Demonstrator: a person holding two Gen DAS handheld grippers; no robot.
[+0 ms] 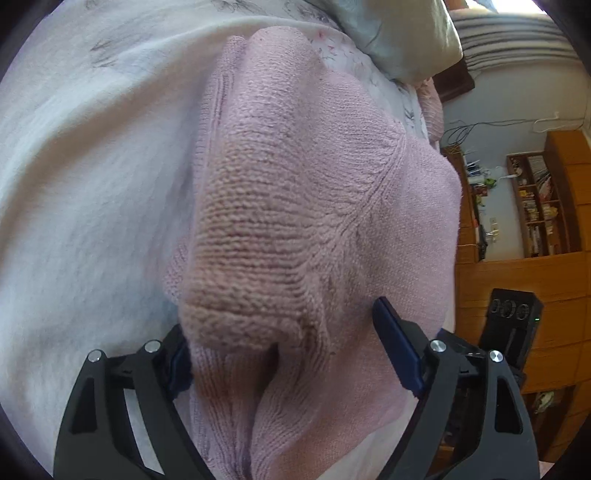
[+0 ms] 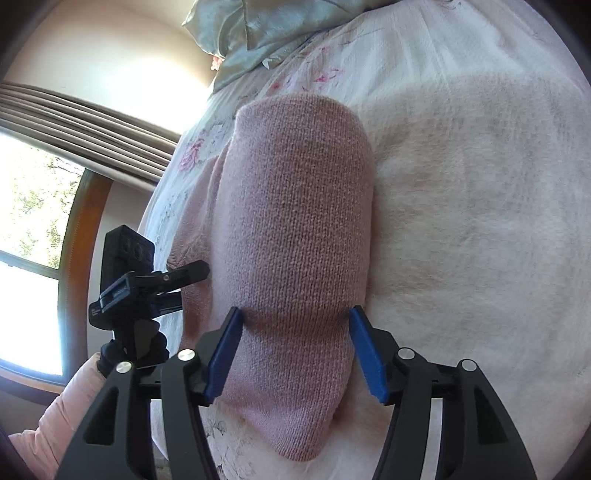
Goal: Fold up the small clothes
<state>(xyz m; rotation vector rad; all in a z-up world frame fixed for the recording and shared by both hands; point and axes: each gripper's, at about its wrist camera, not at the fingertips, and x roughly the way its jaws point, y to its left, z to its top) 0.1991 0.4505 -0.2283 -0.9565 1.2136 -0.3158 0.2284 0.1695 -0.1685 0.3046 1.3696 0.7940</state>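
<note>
- Sweater (image 1: 295, 206): pink knit, lying on the pale bed cover (image 1: 92, 184). In the left wrist view it fills the centre of the frame; in the right wrist view it runs from the centre down to the bottom edge.
- Progress, judged: folding is partly done. A sleeve or side panel (image 2: 299, 221) lies doubled over the body, forming a long rounded ridge. The outline is still uneven and bulky, so at least one more fold and some flattening appear to remain.
- Left gripper (image 1: 291, 350): jaws wide apart at the lower centre of the left wrist view, straddling a thick roll of knit. The right finger (image 1: 399, 347) shows clear of the fabric; the left finger is partly hidden behind the roll. No pinch is visible.
- Right gripper (image 2: 295, 347): jaws spread at the lower centre of its view, one blue pad (image 2: 225, 354) on each side of the folded strip, touching or just beside its edges. No squeeze of the fabric is evident.
- Pose: both tools point forward along the sweater, held low over the bed. The left gripper also appears at the middle left of the right wrist view, beside the sweater.
- Pillow (image 2: 251, 33): at the upper centre, well apart from the work.
</note>
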